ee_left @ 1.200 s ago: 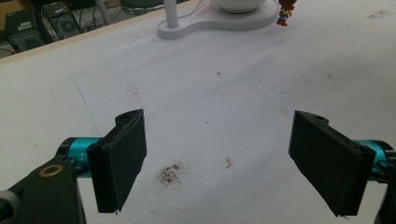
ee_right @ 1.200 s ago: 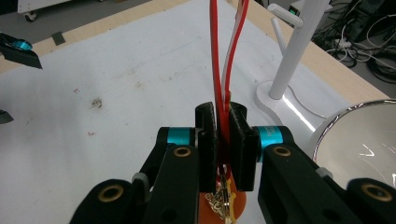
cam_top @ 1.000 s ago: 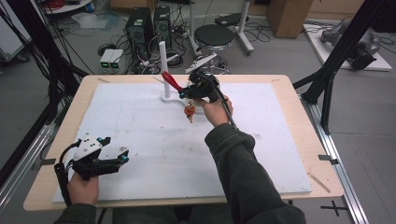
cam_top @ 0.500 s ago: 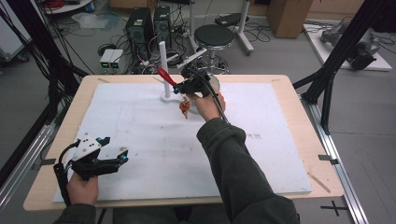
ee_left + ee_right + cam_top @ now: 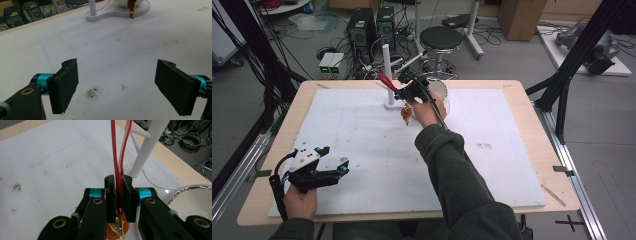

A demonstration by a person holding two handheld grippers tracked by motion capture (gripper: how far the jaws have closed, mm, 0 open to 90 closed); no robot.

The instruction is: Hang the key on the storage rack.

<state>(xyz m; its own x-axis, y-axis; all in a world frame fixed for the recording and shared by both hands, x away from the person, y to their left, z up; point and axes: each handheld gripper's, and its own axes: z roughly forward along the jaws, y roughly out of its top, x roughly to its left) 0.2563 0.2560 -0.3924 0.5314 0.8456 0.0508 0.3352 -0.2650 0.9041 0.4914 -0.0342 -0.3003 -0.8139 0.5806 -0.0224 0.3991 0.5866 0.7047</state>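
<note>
Both hands differ: our right gripper (image 5: 399, 93), fingers clamped on the red charm loop (image 5: 119, 150), has neared the white stand (image 5: 387, 67); left gripper (image 5: 334, 167) idles wide open, empty.

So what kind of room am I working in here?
Most likely a lab or workshop: computer towers with loose cables on the grey floor, a black stool, and a wooden table set in a black metal frame.

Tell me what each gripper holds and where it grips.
Right gripper: shut on the red-and-white strap, near its lower end. Left gripper: open, nothing between its fingers.
</note>
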